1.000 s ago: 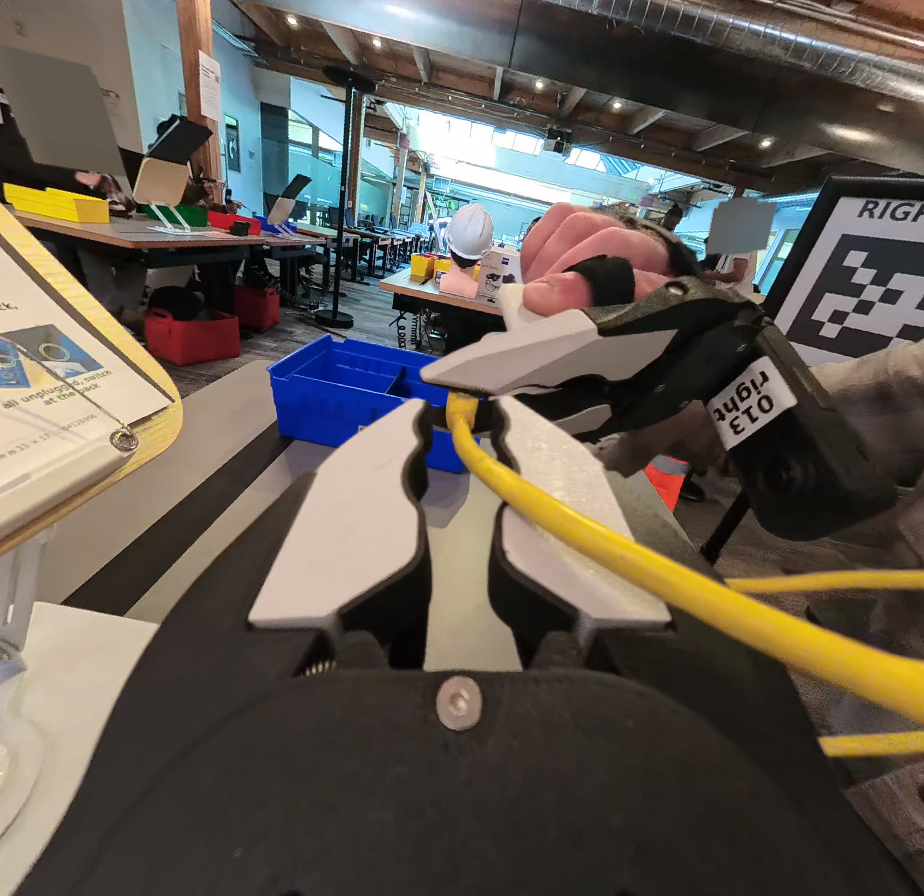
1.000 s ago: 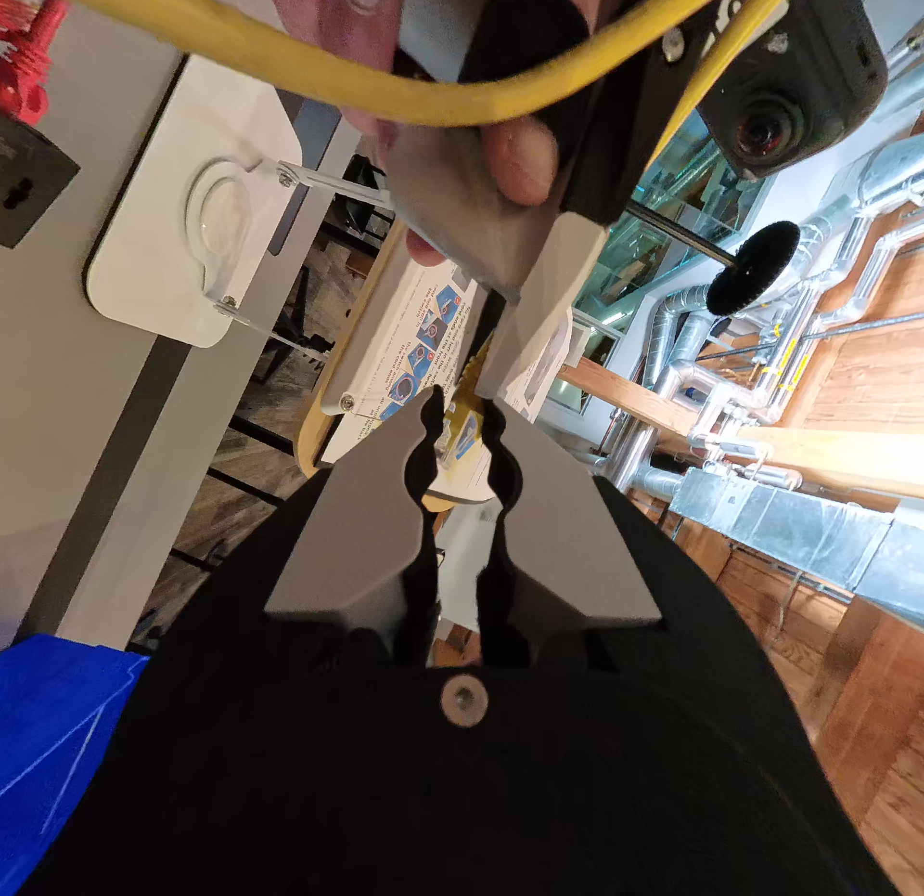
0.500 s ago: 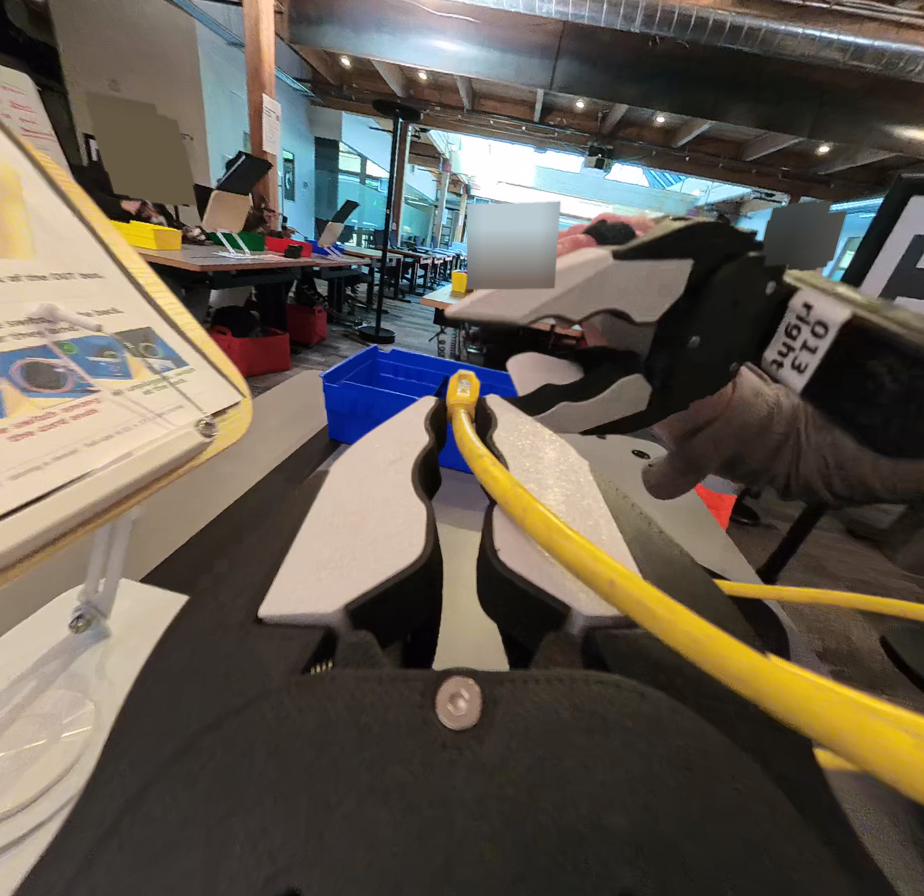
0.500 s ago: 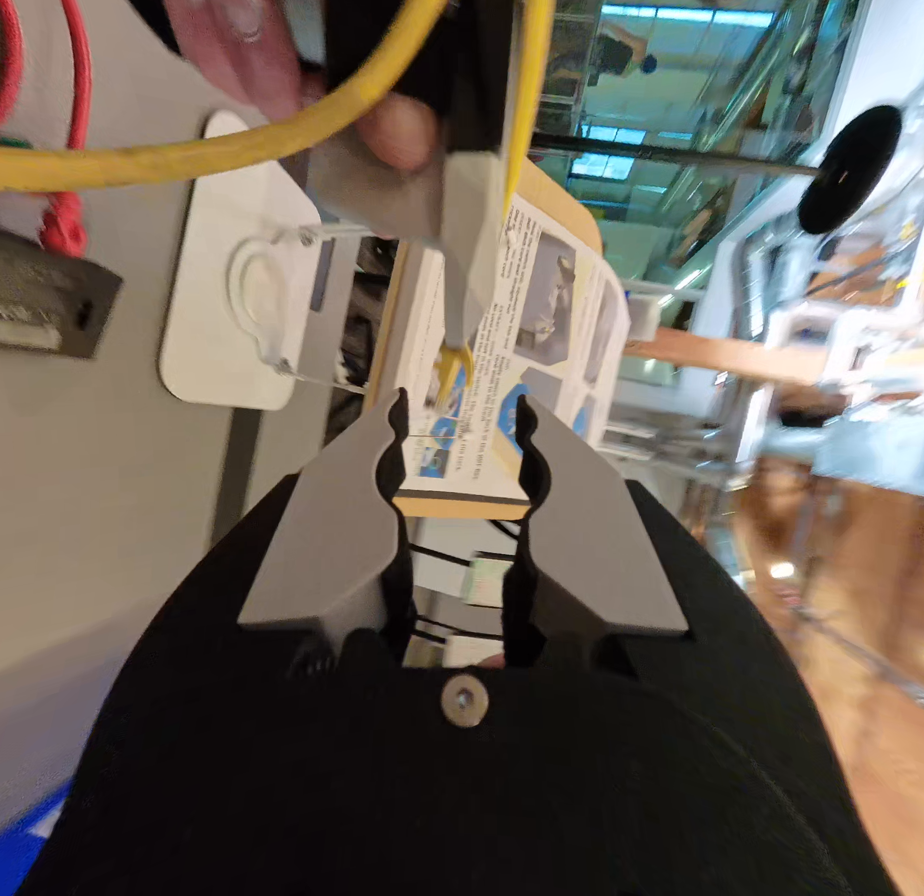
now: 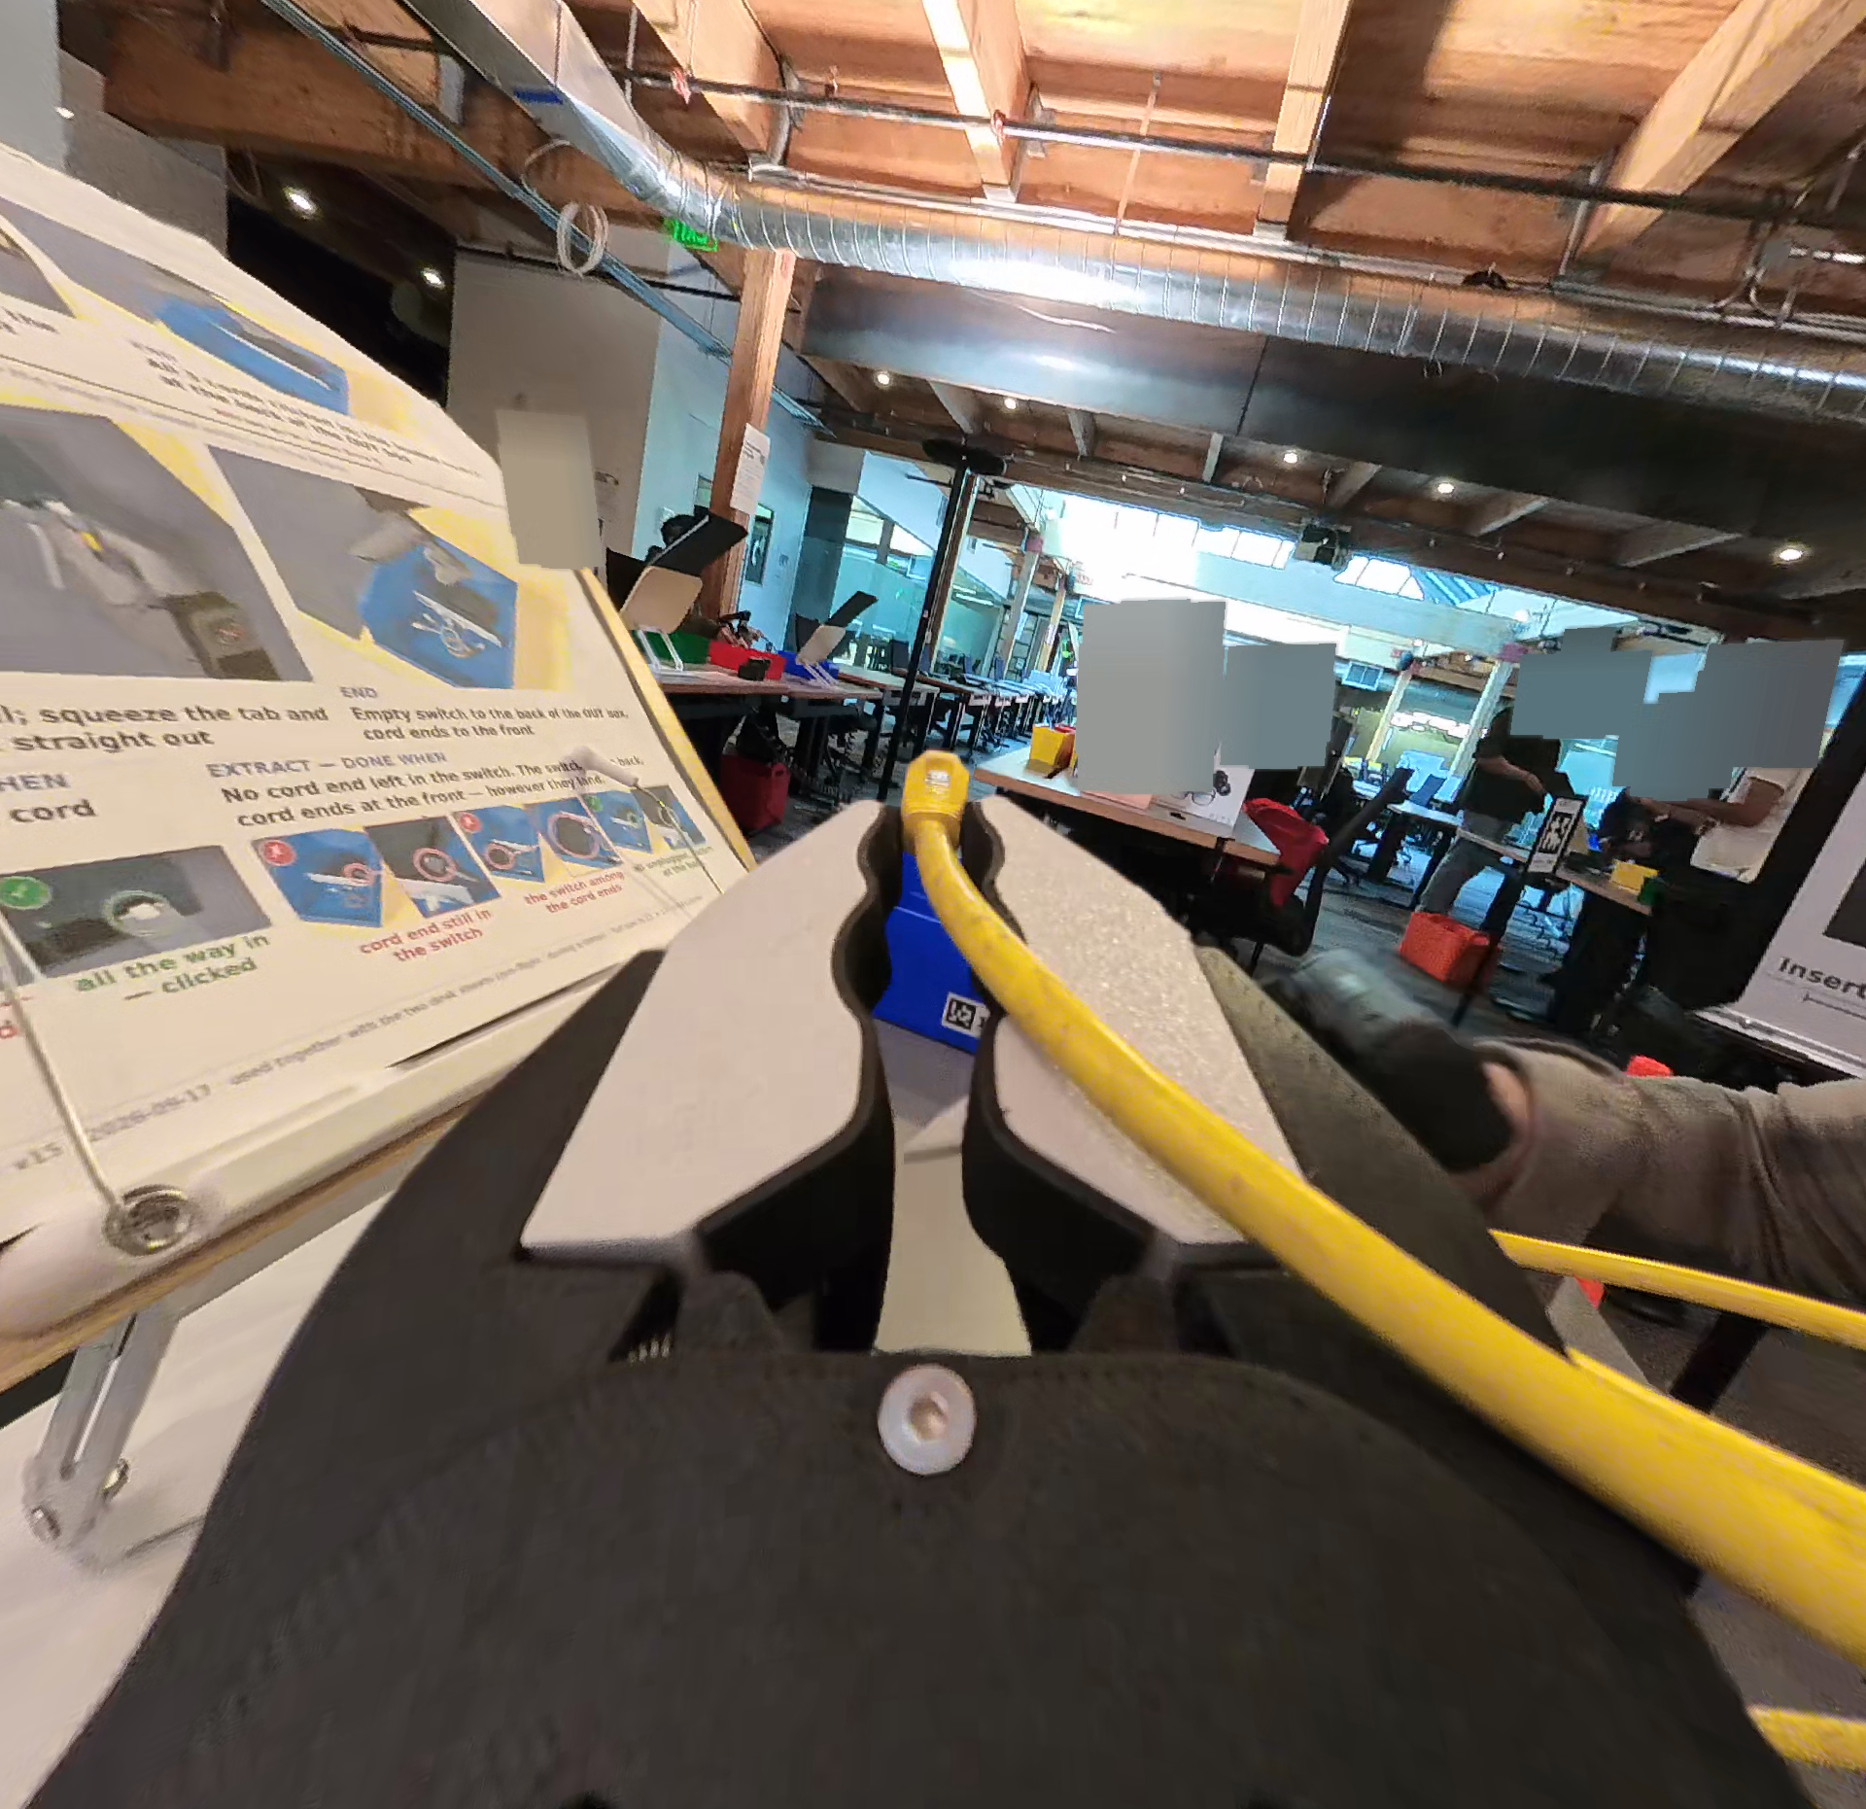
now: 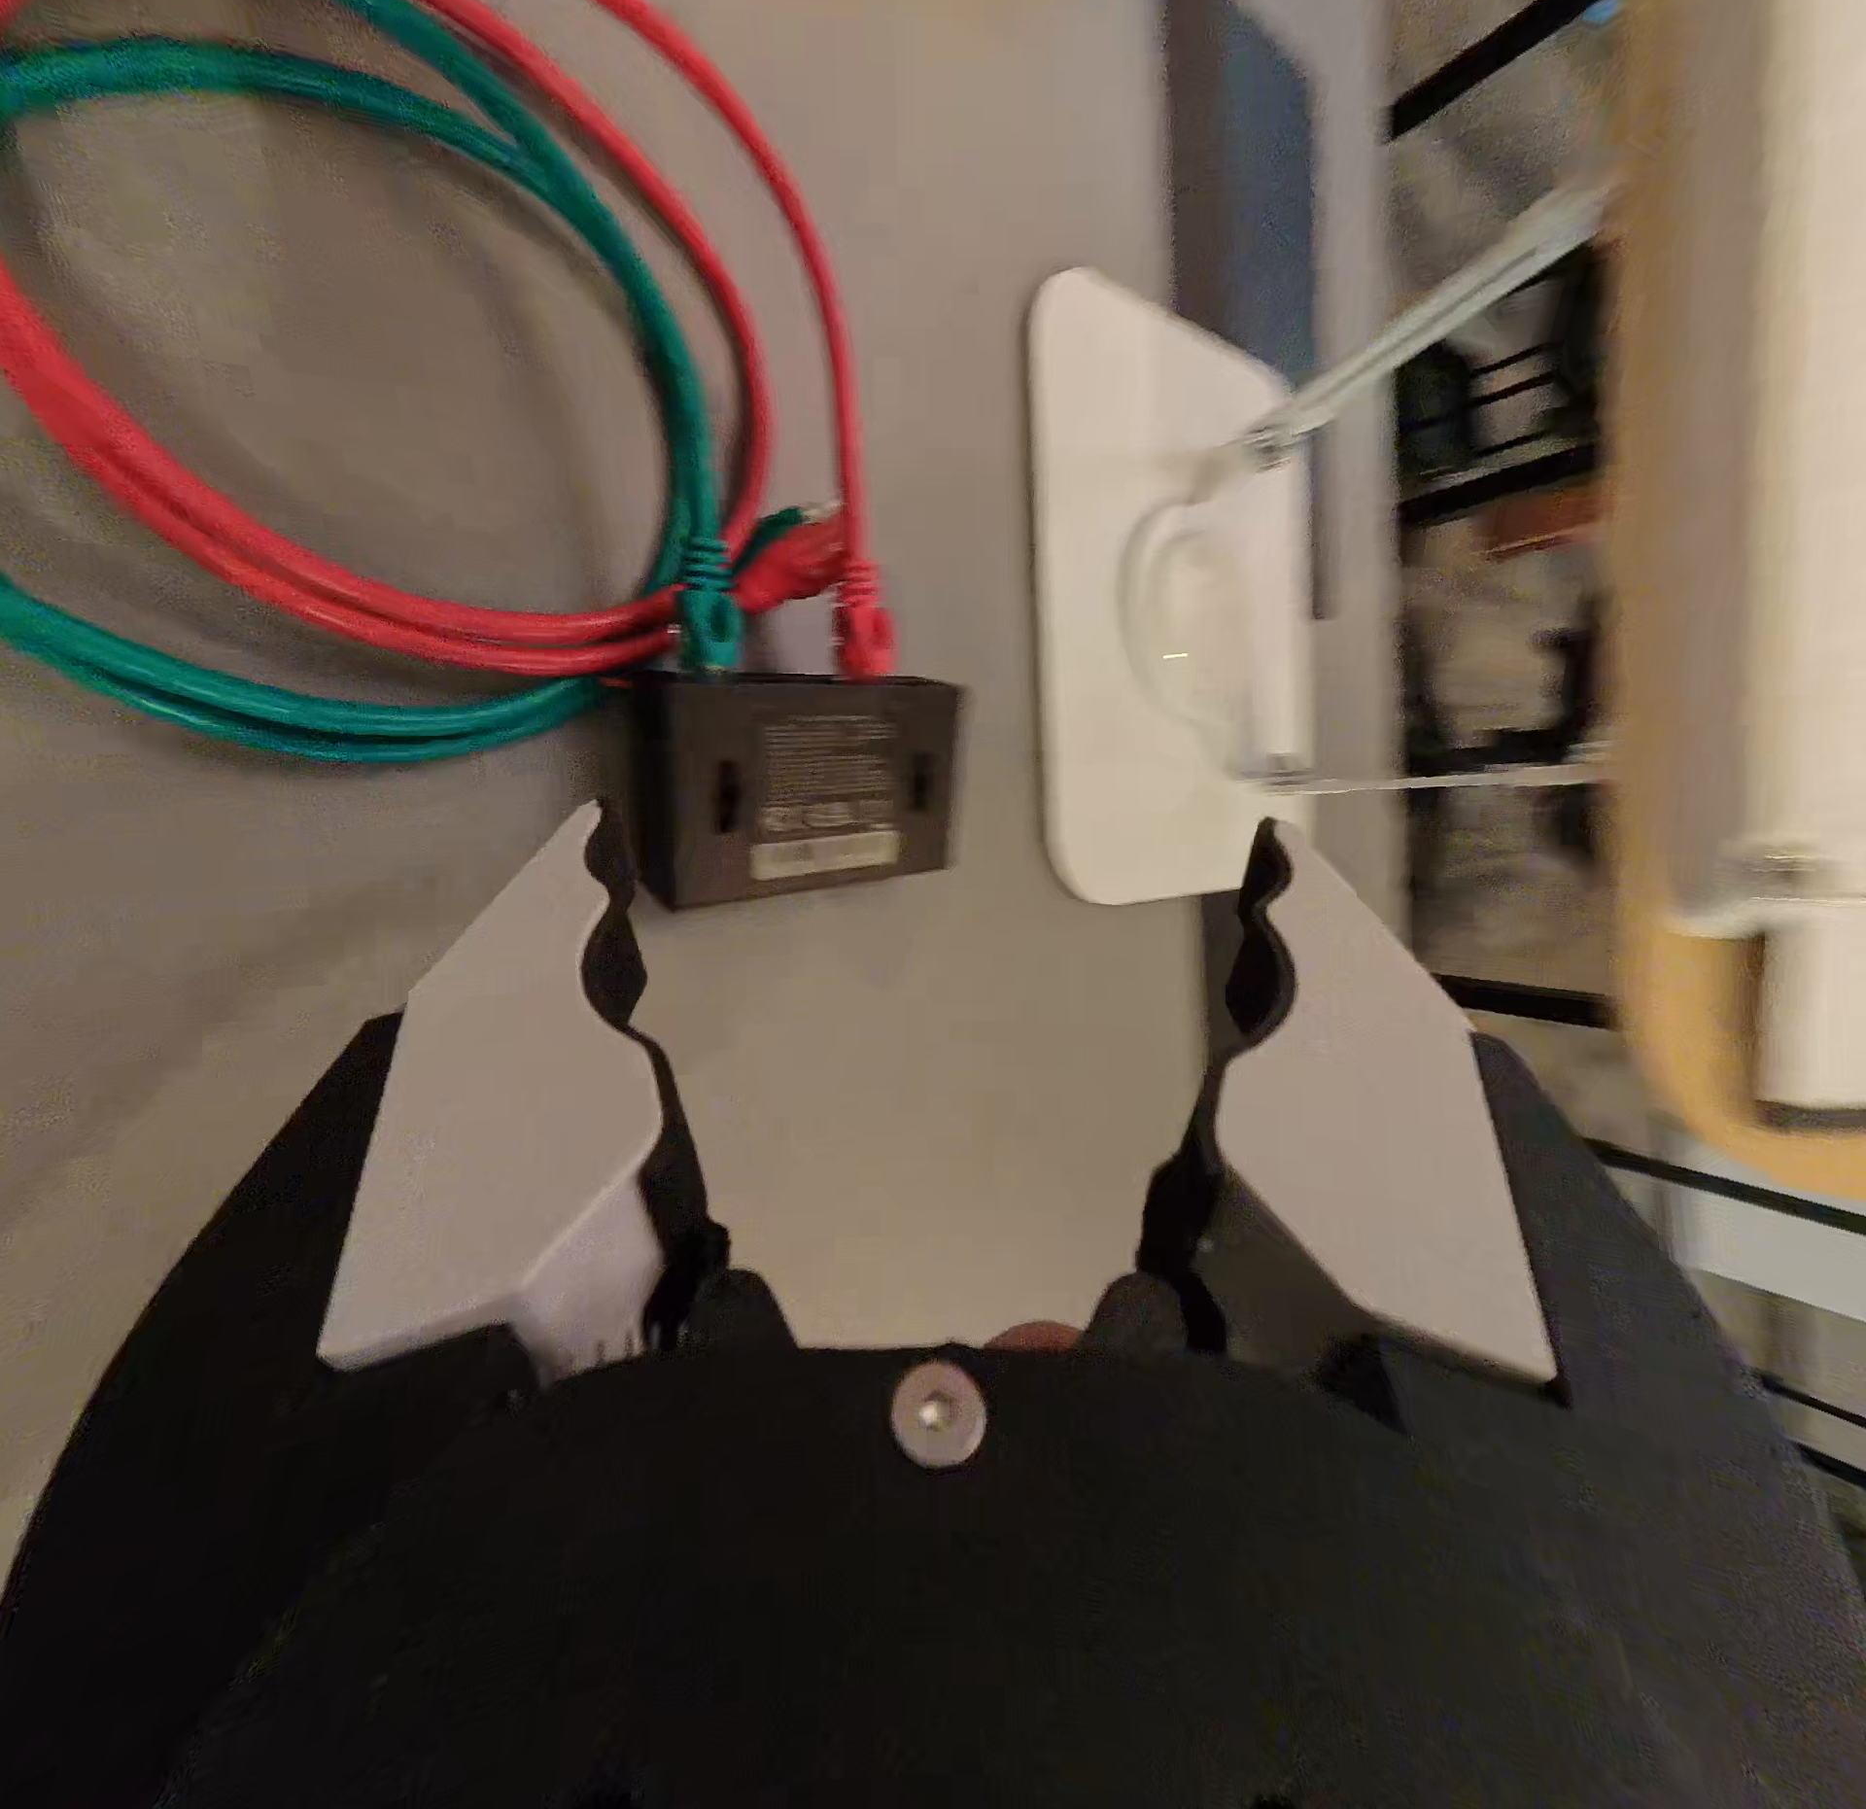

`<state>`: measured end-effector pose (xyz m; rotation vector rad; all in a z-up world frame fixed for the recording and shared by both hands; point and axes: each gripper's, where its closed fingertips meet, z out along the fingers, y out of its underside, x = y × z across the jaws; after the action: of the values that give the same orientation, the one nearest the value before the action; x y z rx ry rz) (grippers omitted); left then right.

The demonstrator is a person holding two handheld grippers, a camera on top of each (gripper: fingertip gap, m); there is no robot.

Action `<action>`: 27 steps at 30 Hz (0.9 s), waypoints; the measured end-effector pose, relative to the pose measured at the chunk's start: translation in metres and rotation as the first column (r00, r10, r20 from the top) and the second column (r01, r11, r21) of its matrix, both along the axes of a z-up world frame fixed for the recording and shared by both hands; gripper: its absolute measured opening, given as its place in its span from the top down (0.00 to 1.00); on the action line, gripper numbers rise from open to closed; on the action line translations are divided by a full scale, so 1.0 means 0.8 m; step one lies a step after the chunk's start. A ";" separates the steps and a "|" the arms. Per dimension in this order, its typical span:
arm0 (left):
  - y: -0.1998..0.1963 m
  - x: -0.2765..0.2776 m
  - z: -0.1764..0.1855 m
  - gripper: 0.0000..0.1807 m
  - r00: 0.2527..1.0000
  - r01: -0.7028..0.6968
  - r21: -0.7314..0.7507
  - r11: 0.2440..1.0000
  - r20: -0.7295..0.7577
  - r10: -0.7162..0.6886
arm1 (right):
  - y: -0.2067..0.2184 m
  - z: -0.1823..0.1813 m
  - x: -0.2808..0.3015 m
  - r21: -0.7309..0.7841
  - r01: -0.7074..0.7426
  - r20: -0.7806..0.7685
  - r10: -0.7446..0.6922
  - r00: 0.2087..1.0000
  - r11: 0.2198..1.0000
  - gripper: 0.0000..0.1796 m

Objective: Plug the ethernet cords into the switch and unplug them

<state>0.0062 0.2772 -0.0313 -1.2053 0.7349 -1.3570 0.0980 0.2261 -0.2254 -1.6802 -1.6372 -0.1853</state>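
Observation:
My left gripper (image 5: 927, 819) is shut on the yellow ethernet cord (image 5: 1091, 1059). Its plug (image 5: 934, 783) sticks out past the fingertips and the cord trails off to the lower right. My right gripper (image 6: 924, 836) is open wide and empty, above the grey table. The black switch (image 6: 798, 786) lies just beyond its left fingertip. A green cord (image 6: 712, 629) and a red cord (image 6: 863, 629) are plugged into the switch's far side, and their loops lie on the table to the left.
An instruction board (image 5: 303, 801) on a wire stand rises at the left, and its white base (image 6: 1161, 589) lies right of the switch. A blue bin (image 5: 924, 963) stands ahead. A gloved hand and sleeve (image 5: 1666, 1165) are at the right. Work tables and people stand farther off.
My right gripper has opened wide and swung away from the left gripper down toward the switch. My left gripper has tilted upward, still holding the yellow cord.

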 end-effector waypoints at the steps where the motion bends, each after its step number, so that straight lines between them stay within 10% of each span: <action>1: 0.002 -0.004 0.002 0.94 1.000 -0.004 0.000 1.000 0.007 0.004 | -0.002 -0.018 -0.001 -0.093 -0.003 -0.036 0.000 0.999 0.996 0.34; 8: 0.006 -0.013 0.001 0.94 1.000 0.000 -0.002 1.000 0.006 0.000 | 0.004 -0.081 -0.021 -0.467 -0.089 -0.155 0.017 0.988 0.880 0.38; 16: 0.008 -0.009 -0.008 0.94 1.000 0.008 0.000 1.000 -0.026 -0.008 | 0.008 -0.098 -0.028 -0.555 -0.060 0.121 0.152 0.981 0.830 0.46; 27: 0.017 -0.012 -0.023 0.94 0.995 -0.018 0.021 1.000 -0.095 0.019 | 0.015 -0.075 -0.018 -0.550 -0.077 0.057 0.130 0.990 0.832 0.46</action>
<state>-0.0033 0.2912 -0.0500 -1.2647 0.8014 -1.2806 0.0835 0.2382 -0.2857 -2.0114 -1.9732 0.2985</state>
